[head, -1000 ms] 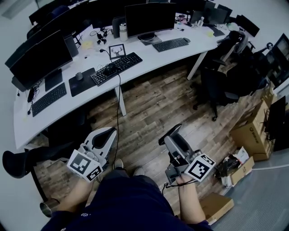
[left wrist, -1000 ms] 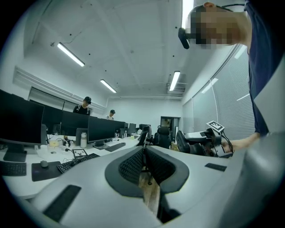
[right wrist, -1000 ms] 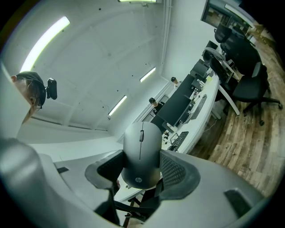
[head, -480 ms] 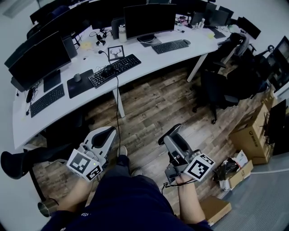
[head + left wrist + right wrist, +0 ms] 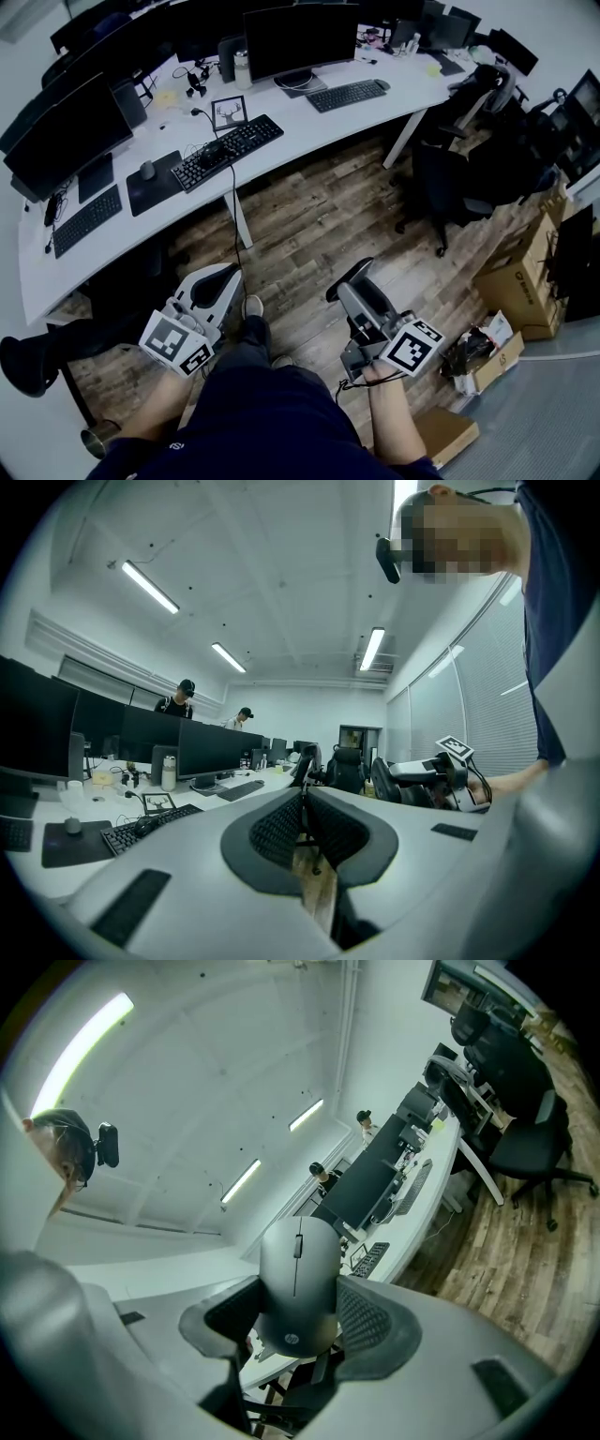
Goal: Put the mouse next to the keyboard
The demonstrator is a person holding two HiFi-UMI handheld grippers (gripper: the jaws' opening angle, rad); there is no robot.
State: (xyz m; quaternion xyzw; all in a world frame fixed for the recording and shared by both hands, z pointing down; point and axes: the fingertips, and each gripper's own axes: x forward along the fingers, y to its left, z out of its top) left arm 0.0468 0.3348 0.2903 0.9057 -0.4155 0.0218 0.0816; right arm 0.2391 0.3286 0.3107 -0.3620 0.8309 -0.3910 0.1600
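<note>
The right gripper point(image 5: 298, 1321) clamped the grey mouse point(image 5: 298, 1274) between its jaws; the left gripper point(image 5: 302, 822) was closed and empty. The keyboard point(image 5: 228, 142) lay well ahead on the desk point(image 5: 309, 122), so carrying and placing remained.

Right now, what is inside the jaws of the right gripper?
A grey mouse, clamped by the right gripper, wheel side facing the camera. The pads cover its sides; its underside cannot be seen.

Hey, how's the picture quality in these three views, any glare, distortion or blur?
Head view: dim and fisheye, the desk edge bows, corners go black. Left gripper view: evenly lit, ceiling lights bright but not blown out. Right gripper view: the strip light blooms at top left, the mouse is sharp.
</note>
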